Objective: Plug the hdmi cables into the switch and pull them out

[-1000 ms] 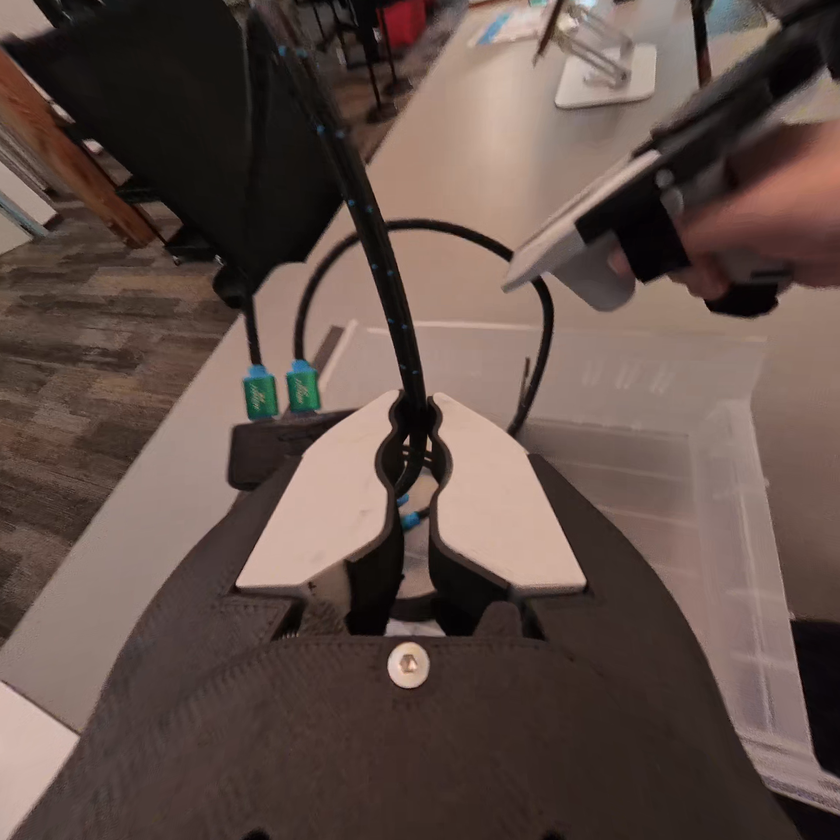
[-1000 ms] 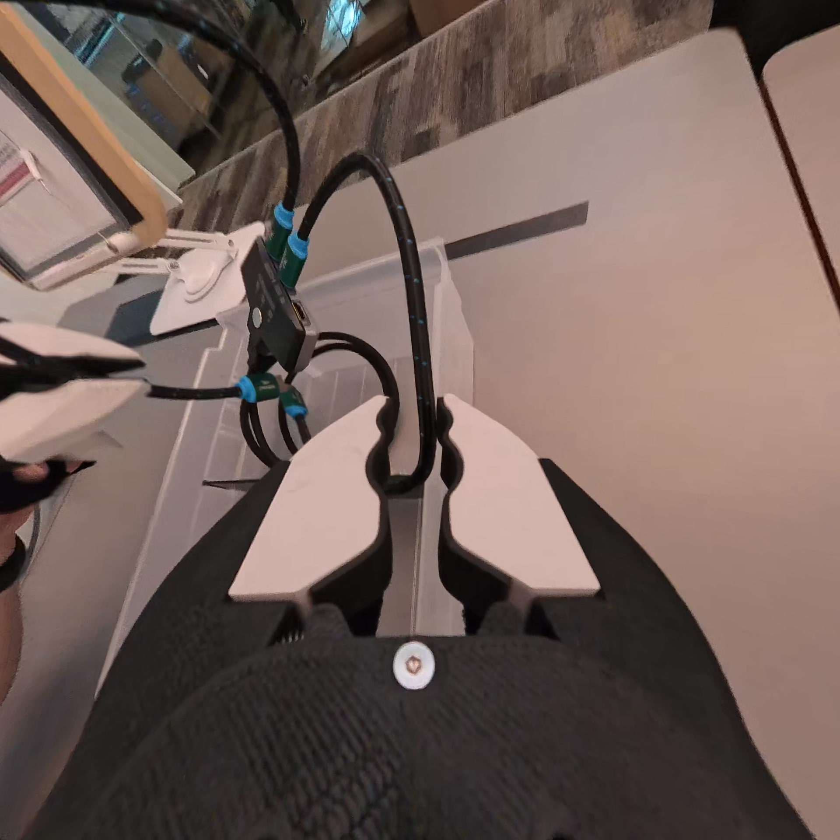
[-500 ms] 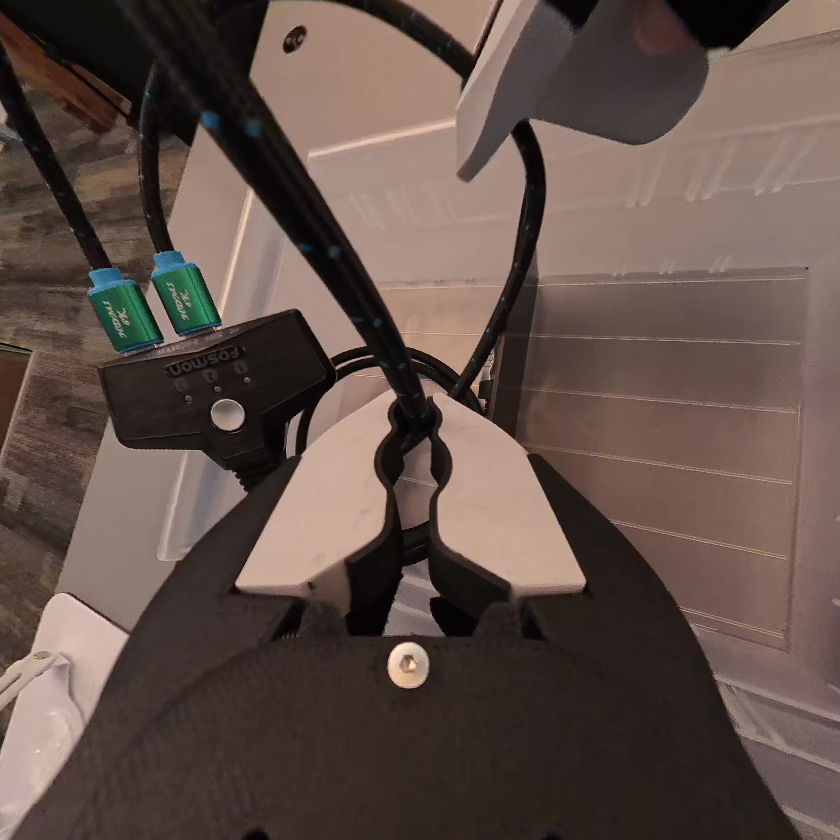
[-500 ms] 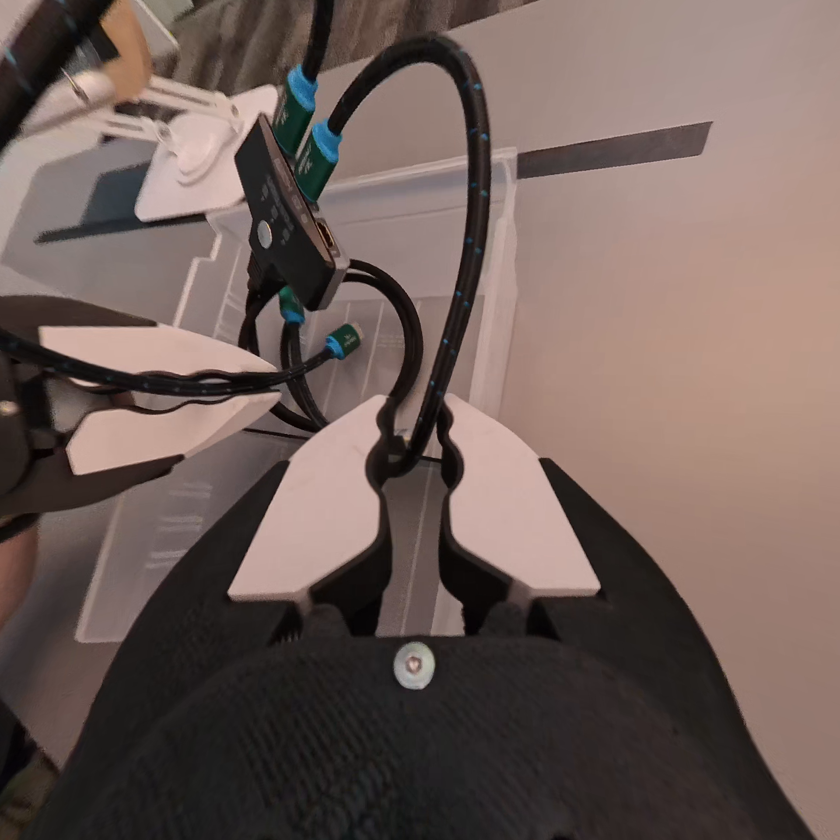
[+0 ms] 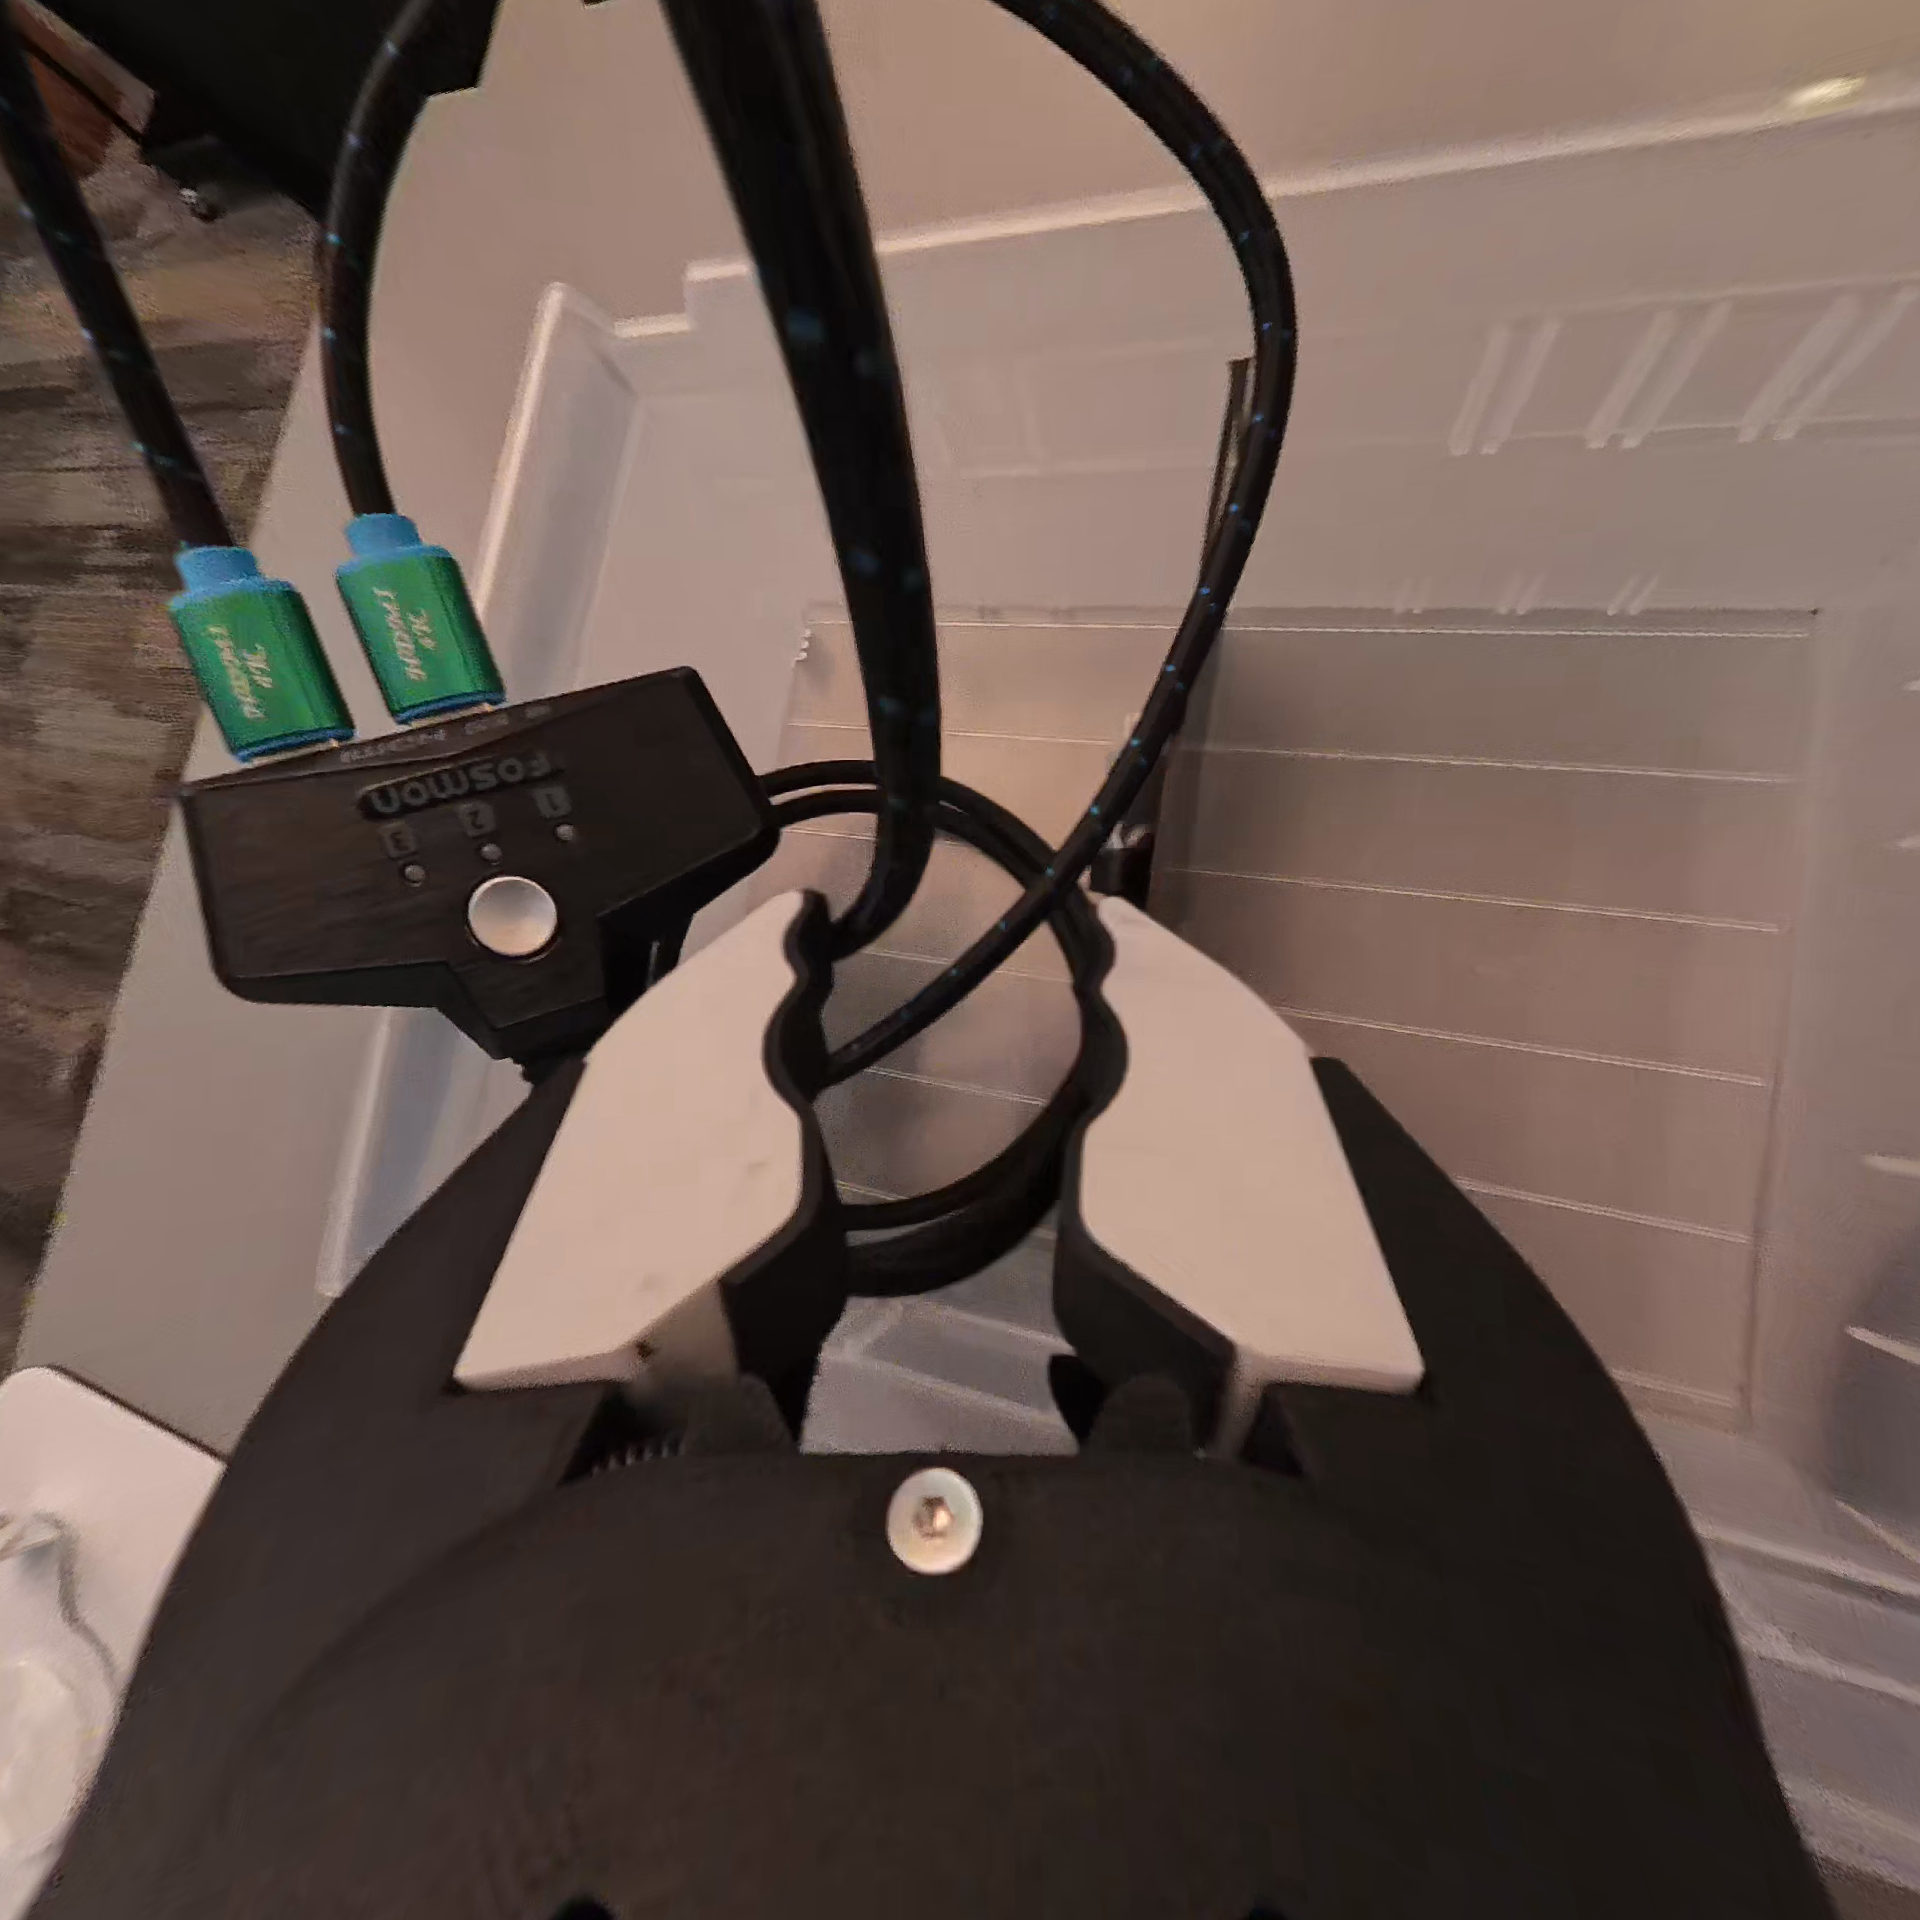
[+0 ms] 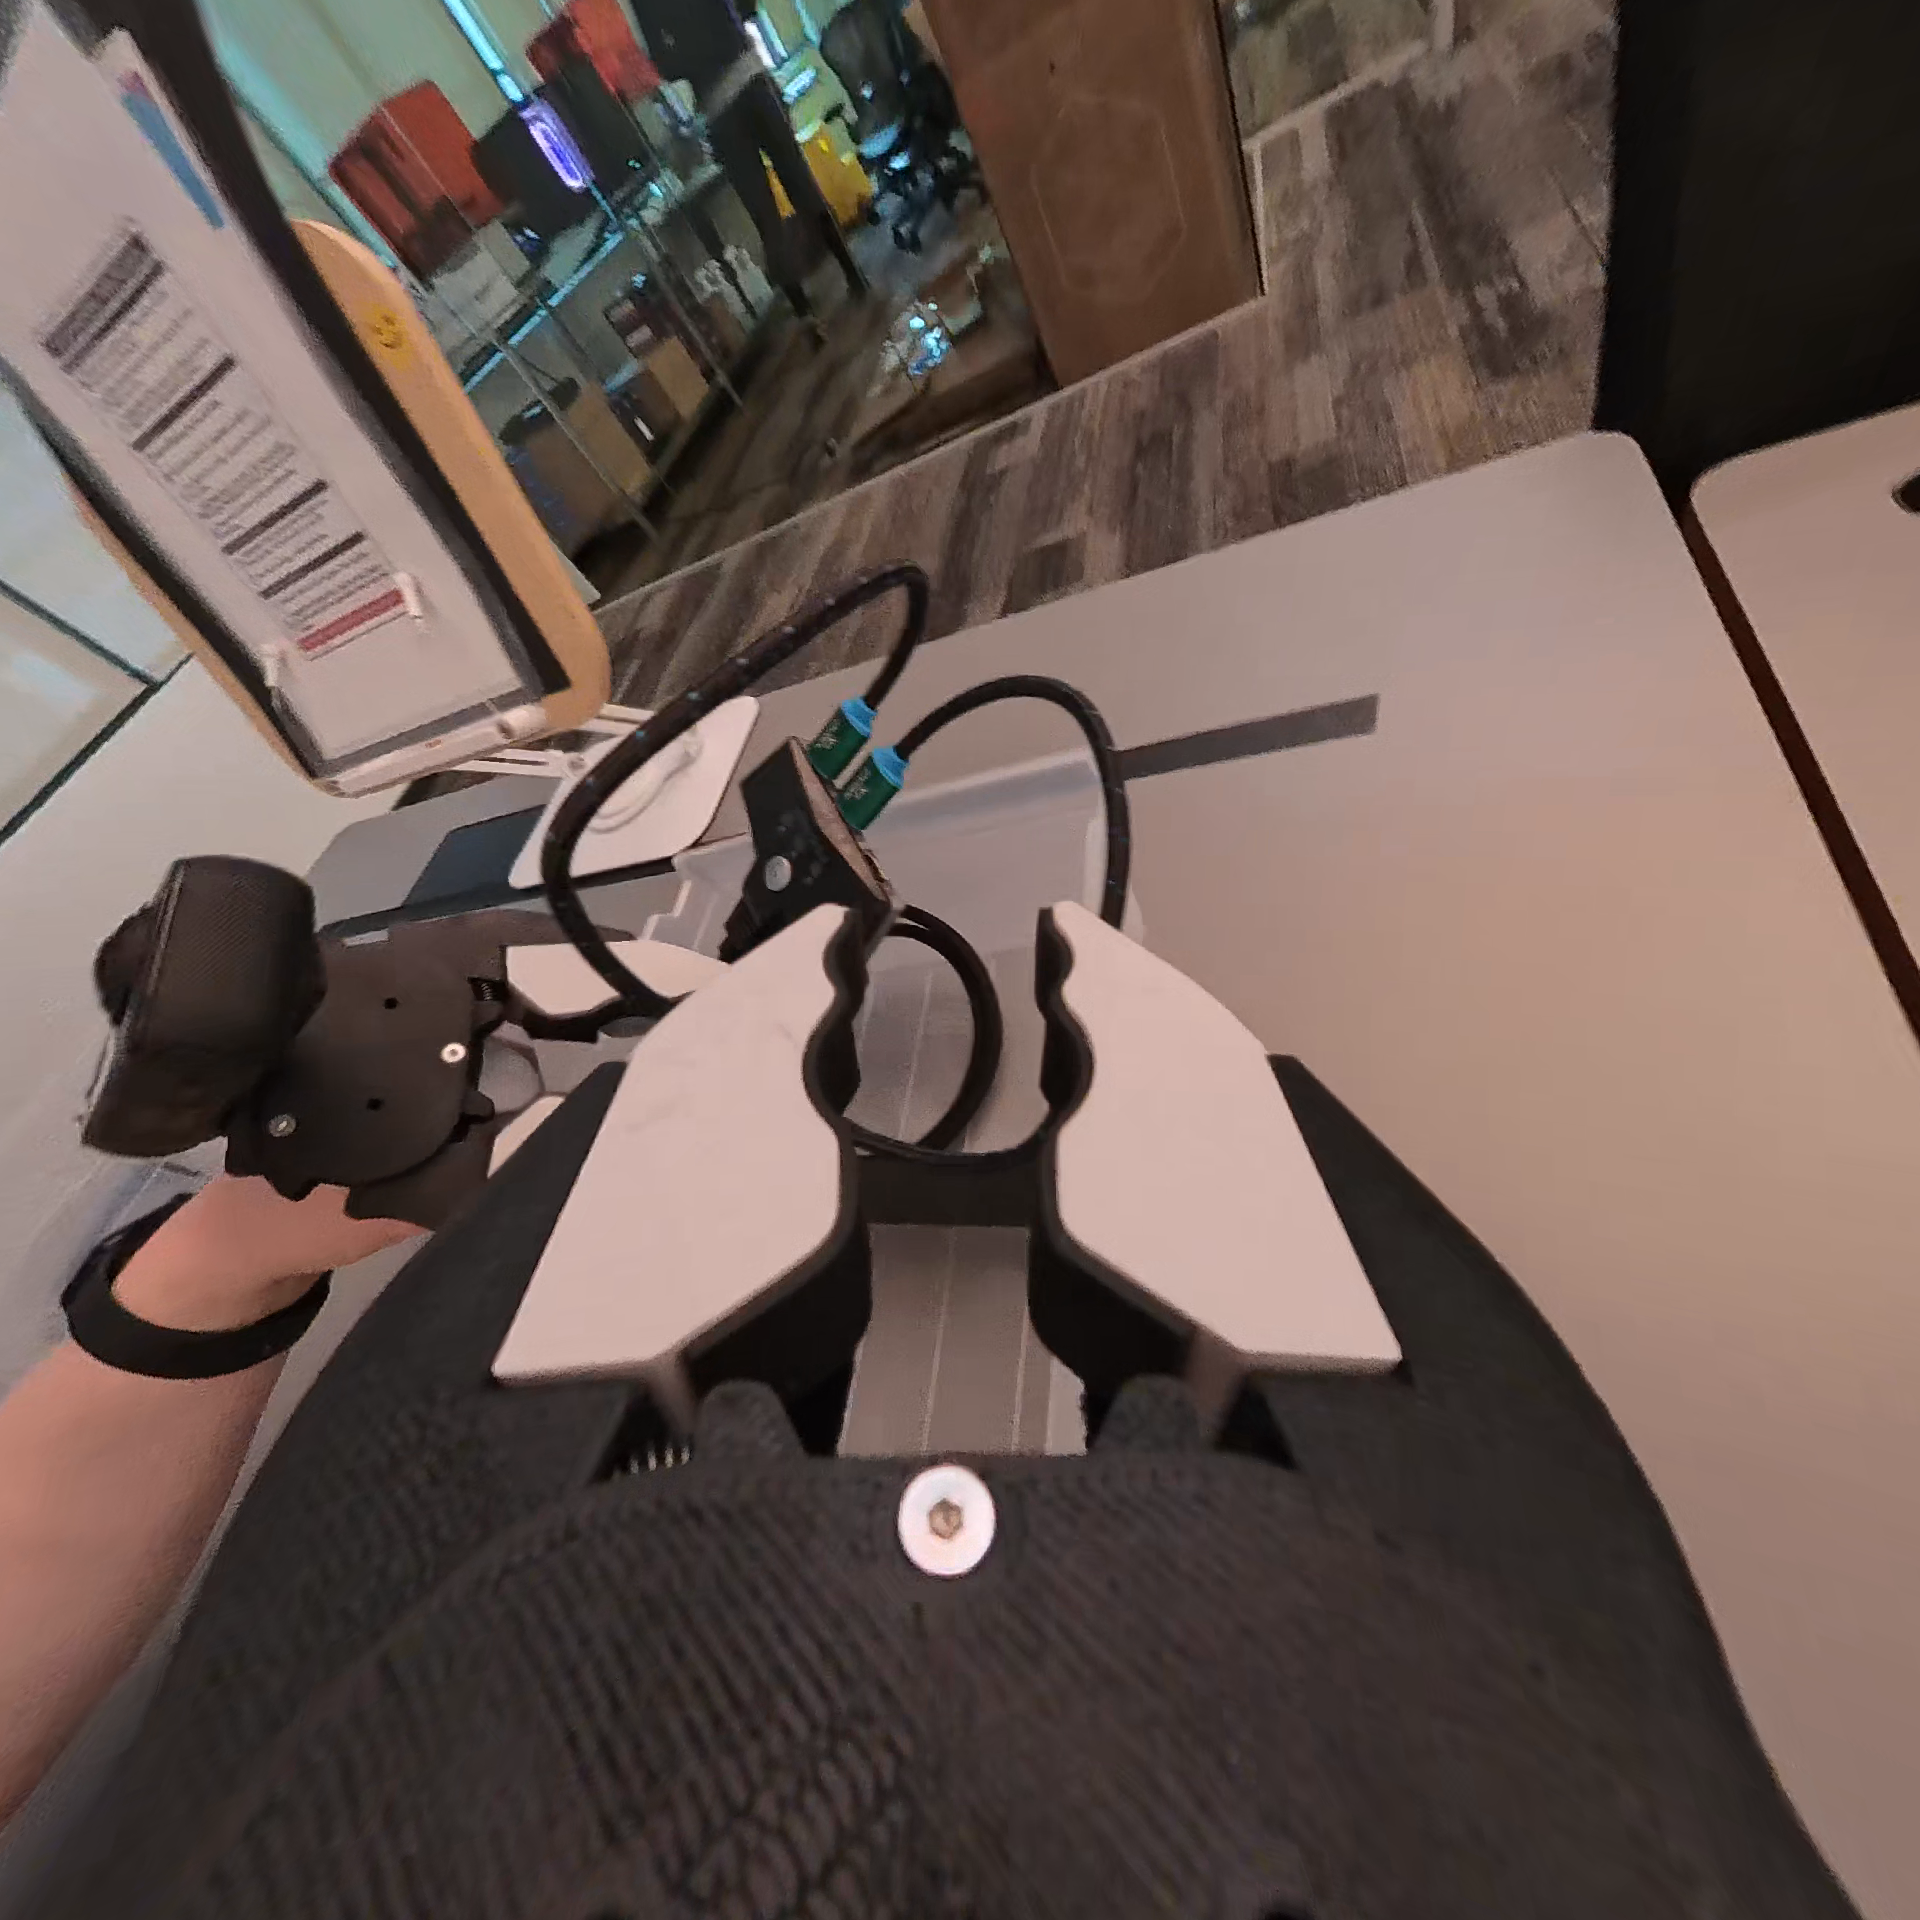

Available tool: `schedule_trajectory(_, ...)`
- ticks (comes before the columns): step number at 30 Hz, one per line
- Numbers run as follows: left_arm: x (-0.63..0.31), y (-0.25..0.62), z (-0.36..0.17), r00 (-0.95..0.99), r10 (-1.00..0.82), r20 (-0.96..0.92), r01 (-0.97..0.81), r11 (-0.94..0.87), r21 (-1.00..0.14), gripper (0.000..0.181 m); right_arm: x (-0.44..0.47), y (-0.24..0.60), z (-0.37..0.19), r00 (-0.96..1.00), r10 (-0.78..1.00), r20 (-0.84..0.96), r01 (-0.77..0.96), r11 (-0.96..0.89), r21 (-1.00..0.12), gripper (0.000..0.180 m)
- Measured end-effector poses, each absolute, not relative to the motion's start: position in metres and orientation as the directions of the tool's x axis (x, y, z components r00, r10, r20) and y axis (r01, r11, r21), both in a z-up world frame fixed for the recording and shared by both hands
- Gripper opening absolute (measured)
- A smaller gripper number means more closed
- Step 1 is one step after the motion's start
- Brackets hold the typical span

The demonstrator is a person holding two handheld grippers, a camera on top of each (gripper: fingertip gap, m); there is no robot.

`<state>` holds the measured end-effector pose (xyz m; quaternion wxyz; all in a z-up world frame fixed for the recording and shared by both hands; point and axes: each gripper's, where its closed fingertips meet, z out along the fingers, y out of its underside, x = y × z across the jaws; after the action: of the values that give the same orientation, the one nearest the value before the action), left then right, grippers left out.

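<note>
1. The left gripper (image 5: 951,935) hangs with its white fingers spread wide, braided black cables (image 5: 904,623) loose between them, none clamped.
2. The black brushed-metal HDMI switch (image 5: 468,831) sits up-left of it, over the clear plastic bin (image 5: 1455,831), with two green plugs (image 5: 343,644) seated on top.
3. The right gripper (image 6: 945,945) gapes empty, behind the switch and farther off.
4. Free cable ends are hidden.

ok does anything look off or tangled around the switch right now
Two green plugs sit straight in the black switch, but it hangs tilted over the clear bin rather than lying flat. The braided cables loop loosely between the left gripper's open jaws.
</note>
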<state>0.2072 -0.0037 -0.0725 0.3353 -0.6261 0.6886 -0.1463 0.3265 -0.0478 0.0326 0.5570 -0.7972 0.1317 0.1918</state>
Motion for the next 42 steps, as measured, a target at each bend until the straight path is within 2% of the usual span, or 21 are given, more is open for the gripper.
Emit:
schedule_trajectory(1, 0.205, -0.006, -0.069, 0.011, -0.967, -0.256, -0.756, 0.160, -0.635, 0.046, 0.323, -0.047, 0.035, 0.893, 0.025, -0.449, -0.414, -0.342, -0.844, 0.032)
schedule_trajectory(7, 0.177, -0.005, -0.036, 0.110, -0.968, -0.227, -0.644, 0.105, -0.758, 0.059, 0.303, -0.038, 0.036, 0.901, 0.094, -0.424, -0.360, -0.384, -0.850, 0.032)
schedule_trajectory(12, 0.130, -0.007, 0.008, 0.194, -0.965, -0.178, -0.471, 0.068, -0.880, 0.054, 0.303, -0.032, 0.049, 0.908, 0.103, -0.407, -0.359, -0.313, -0.880, 0.032)
schedule_trajectory(17, 0.062, -0.006, 0.036, 0.291, -0.927, -0.239, -0.460, 0.083, -0.884, 0.053, 0.296, -0.025, 0.064, 0.907, 0.130, -0.401, -0.359, -0.259, -0.897, 0.031)
schedule_trajectory(22, -0.034, -0.003, 0.094, 0.472, -0.828, -0.303, -0.399, 0.106, -0.911, 0.055, 0.282, -0.028, 0.110, 0.949, 0.155, -0.276, -0.267, -0.075, -0.961, 0.032)
schedule_trajectory(26, -0.139, -0.009, 0.120, 0.607, -0.757, -0.240, -0.400, -0.031, -0.916, 0.074, 0.267, -0.041, 0.156, 0.967, 0.172, -0.187, -0.212, 0.140, -0.967, 0.031)
schedule_trajectory(29, -0.229, -0.016, 0.102, 0.738, -0.649, -0.185, -0.423, -0.231, -0.877, 0.073, 0.254, -0.053, 0.181, 0.968, 0.198, -0.153, -0.202, 0.255, -0.946, 0.031)
schedule_trajectory(31, -0.289, -0.016, 0.082, 0.831, -0.526, -0.180, -0.413, -0.369, -0.832, 0.067, 0.245, -0.056, 0.188, 0.964, 0.223, -0.143, -0.202, 0.272, -0.941, 0.030)
schedule_trajectory(33, -0.324, -0.022, 0.053, 0.873, -0.479, -0.086, -0.366, -0.531, -0.764, 0.064, 0.235, -0.055, 0.189, 0.961, 0.243, -0.130, -0.193, 0.257, -0.947, 0.031)
schedule_trajectory(36, -0.327, -0.023, 0.023, 0.851, -0.521, 0.072, -0.340, -0.649, -0.681, 0.063, 0.225, -0.048, 0.186, 0.966, 0.233, -0.109, -0.162, 0.221, -0.962, 0.031)
schedule_trajectory(38, -0.326, -0.013, 0.006, 0.853, -0.516, 0.079, -0.363, -0.696, -0.620, 0.061, 0.217, -0.042, 0.183, 0.969, 0.229, -0.091, -0.137, 0.196, -0.971, 0.031)
schedule_trajectory(42, -0.327, 0.001, -0.043, 0.884, -0.466, 0.037, -0.419, -0.826, -0.378, 0.065, 0.200, -0.032, 0.178, 0.973, 0.228, -0.042, -0.079, 0.155, -0.985, 0.031)
